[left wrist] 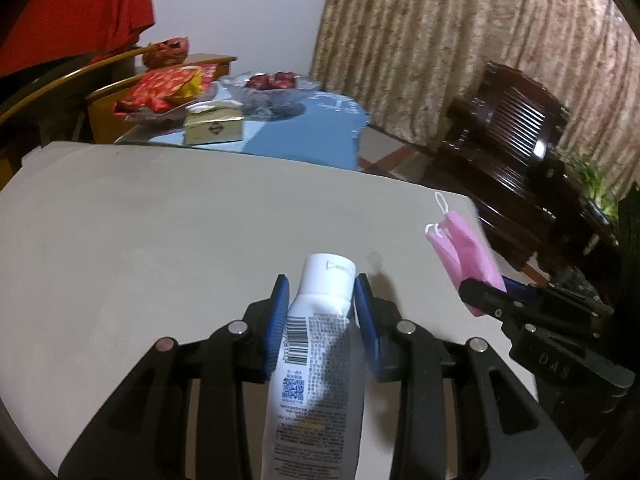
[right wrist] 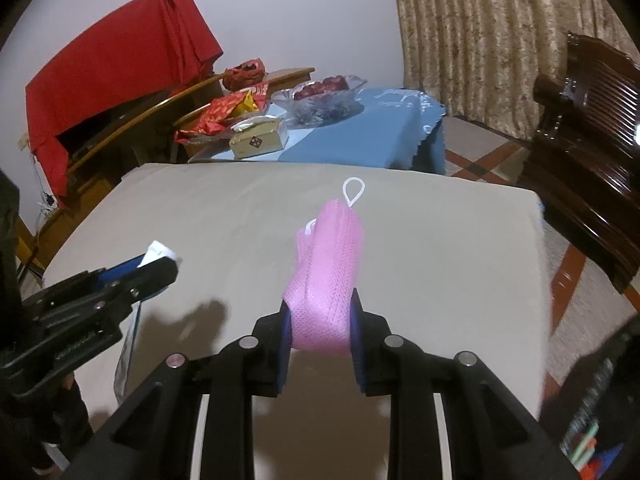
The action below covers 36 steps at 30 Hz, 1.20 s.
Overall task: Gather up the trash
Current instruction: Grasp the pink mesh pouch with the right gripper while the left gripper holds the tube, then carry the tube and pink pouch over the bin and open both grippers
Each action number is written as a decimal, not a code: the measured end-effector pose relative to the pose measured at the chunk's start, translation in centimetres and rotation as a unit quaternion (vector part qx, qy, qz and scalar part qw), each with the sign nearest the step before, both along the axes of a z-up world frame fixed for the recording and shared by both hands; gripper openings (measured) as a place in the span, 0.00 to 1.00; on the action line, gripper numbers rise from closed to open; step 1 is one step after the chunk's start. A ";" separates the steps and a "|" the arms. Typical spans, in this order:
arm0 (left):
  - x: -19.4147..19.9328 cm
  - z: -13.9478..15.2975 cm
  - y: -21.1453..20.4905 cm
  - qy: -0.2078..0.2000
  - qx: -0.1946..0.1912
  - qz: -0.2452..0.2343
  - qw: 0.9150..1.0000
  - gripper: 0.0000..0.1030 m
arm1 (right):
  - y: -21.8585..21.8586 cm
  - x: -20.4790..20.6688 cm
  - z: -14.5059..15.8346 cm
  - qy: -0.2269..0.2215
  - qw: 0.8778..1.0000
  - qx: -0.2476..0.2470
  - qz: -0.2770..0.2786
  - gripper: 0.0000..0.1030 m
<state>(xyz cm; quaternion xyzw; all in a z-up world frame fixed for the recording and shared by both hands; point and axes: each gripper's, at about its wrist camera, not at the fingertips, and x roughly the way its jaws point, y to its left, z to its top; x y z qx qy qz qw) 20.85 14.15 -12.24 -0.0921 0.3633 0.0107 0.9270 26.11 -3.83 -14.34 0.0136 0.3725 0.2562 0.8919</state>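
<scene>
Through the left wrist camera, we see our left tongs (left wrist: 321, 296) clamped on a white tube (left wrist: 316, 344), its cap pointing forward beyond the blue pads (left wrist: 280, 320) and its printed body running back between the arms. The tube is lifted above the beige table (left wrist: 160, 220). To the right of these tongs, our right tongs (left wrist: 486, 292) come in from the side, holding a pink mask (left wrist: 464, 244) whose white loops (left wrist: 440, 204) stick up ahead. Far ahead lies a blue cloth (left wrist: 288, 136) carrying a gold box (left wrist: 214, 126) and a glass bowl (left wrist: 272, 92).

Through the right wrist camera, we see the right tongs (right wrist: 321, 324) closed on the folded pink mask (right wrist: 328, 268), which stands up and forward from the pads, one white loop (right wrist: 353, 192) at its far end. It hangs clear above the table (right wrist: 440, 260). To the left, the left tongs (right wrist: 154, 266) hold the tube, of which only the white cap end (right wrist: 162, 250) shows. Beyond the table, a red cloth (right wrist: 112, 68) drapes over furniture.
</scene>
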 end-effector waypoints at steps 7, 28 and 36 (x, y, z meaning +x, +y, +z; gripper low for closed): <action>-3.4 1.9 -4.9 -0.015 -0.002 -0.036 0.999 0.31 | -4.9 -4.2 2.1 -0.019 0.999 0.008 -0.027 0.24; -10.7 5.7 -20.0 -0.051 0.004 -0.166 0.985 0.30 | -19.5 -14.7 6.5 -0.076 0.988 0.010 -0.137 0.24; -11.9 6.6 -25.2 -0.068 0.012 -0.214 0.974 0.29 | -24.9 -16.6 6.4 -0.083 0.979 0.008 -0.188 0.24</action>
